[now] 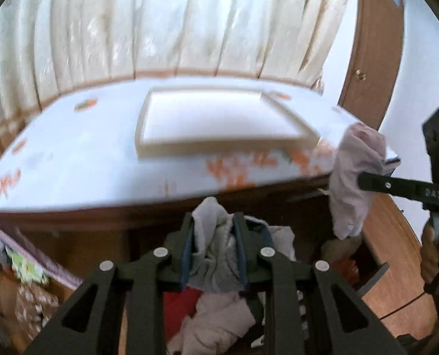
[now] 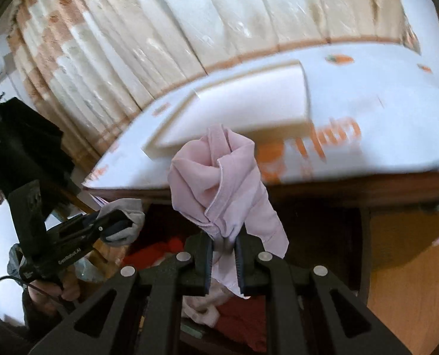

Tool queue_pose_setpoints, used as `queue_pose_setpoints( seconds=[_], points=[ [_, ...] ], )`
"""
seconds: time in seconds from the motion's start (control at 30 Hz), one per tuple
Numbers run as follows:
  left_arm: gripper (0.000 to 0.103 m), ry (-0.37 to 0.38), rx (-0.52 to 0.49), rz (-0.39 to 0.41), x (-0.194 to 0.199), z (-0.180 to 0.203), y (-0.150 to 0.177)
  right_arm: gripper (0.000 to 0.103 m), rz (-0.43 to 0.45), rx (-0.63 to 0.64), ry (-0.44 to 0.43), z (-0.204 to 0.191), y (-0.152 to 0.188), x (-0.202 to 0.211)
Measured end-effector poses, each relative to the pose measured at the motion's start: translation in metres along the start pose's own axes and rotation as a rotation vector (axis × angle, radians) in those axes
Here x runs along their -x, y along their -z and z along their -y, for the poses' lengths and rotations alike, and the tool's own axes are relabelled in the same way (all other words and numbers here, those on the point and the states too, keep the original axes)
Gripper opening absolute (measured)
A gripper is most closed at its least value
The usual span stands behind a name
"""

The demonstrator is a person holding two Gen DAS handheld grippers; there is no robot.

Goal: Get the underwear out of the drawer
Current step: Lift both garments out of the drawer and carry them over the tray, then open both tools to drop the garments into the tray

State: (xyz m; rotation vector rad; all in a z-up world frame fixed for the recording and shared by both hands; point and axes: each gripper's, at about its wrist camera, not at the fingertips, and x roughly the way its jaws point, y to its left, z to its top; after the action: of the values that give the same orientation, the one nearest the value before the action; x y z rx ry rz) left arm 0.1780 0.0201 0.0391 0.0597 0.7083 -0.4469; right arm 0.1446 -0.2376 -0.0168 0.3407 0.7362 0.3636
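Pleated cream curtains [image 1: 172,23] hang behind a dresser top [image 1: 71,159] covered in pale cloth with orange print, on which a shallow white tray [image 1: 219,121] lies flat. Below its front edge the open drawer [image 1: 373,293] holds a jumble of red, grey and pale clothes. On the left, the left gripper [image 1: 215,230] is clamped on a grey piece of underwear [image 1: 212,251], which bunches upward between the pads with its long axis roughly vertical, above the drawer's contents. Further right, the right gripper [image 2: 224,247] is closed on a pink piece of underwear [image 2: 222,183]; this stands up from the jaws as a twisted bundle, tip toward the tray, a loose corner drooping right.
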Motion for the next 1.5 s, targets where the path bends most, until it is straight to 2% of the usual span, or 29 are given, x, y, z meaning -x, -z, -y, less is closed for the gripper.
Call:
queue_pose_setpoints(
  seconds=[0.1,0.27,0.43,0.6,0.67,0.83,1.1,1.2,1.23,1.27,1.3,1.33,1.37,1.4,1.5],
  points=[
    [0.024,-0.004,-0.031,0.049,0.008,-0.003,-0.029,0.014,0.027,0.03,-0.033,-0.015,-0.031,0.001],
    [0.024,-0.068,-0.113,0.13,-0.001,-0.005,-0.075,0.014,0.063,0.063,-0.057,-0.034,-0.087,-0.021],
    [0.024,-0.12,-0.121,0.193,-0.025,-0.027,-0.116,0.014,0.074,0.069,-0.048,-0.045,-0.14,-0.062],
    [0.024,-0.124,-0.101,0.241,-0.067,-0.054,-0.148,0.014,0.05,0.036,-0.037,-0.045,-0.179,-0.122],
    [0.024,-0.116,-0.099,0.242,-0.083,-0.061,-0.155,0.014,0.039,0.017,-0.025,-0.045,-0.191,-0.145],
    [0.024,-0.091,-0.092,0.171,-0.142,-0.083,-0.171,0.014,-0.015,-0.046,0.0,-0.038,-0.218,-0.206],
    [0.024,-0.109,-0.096,0.076,-0.198,-0.093,-0.175,0.015,-0.066,-0.066,0.025,-0.035,-0.236,-0.262],
    [0.036,-0.129,-0.081,0.051,-0.206,-0.098,-0.175,0.016,-0.087,-0.095,0.01,-0.03,-0.237,-0.274],
    [0.051,-0.141,-0.08,0.052,-0.207,-0.099,-0.176,0.018,-0.105,-0.112,-0.015,-0.027,-0.238,-0.279],
    [0.073,-0.15,-0.074,0.057,-0.205,-0.099,-0.176,0.027,-0.121,-0.123,-0.032,-0.025,-0.238,-0.282],
    [0.08,-0.161,-0.066,0.068,-0.201,-0.1,-0.177,0.043,-0.133,-0.143,-0.051,-0.022,-0.238,-0.284],
    [0.088,-0.181,-0.057,0.094,-0.196,-0.1,-0.178,0.048,-0.128,-0.161,-0.065,-0.02,-0.237,-0.283],
    [0.095,-0.192,-0.051,0.117,-0.188,-0.099,-0.18,0.058,-0.109,-0.174,-0.071,-0.018,-0.237,-0.279],
    [0.097,-0.194,-0.05,0.125,-0.185,-0.1,-0.182,0.066,-0.085,-0.182,-0.078,-0.017,-0.238,-0.272],
    [0.098,-0.238,-0.08,0.151,-0.161,-0.093,-0.184,0.069,-0.014,-0.213,-0.099,-0.015,-0.241,-0.243]
  ],
)
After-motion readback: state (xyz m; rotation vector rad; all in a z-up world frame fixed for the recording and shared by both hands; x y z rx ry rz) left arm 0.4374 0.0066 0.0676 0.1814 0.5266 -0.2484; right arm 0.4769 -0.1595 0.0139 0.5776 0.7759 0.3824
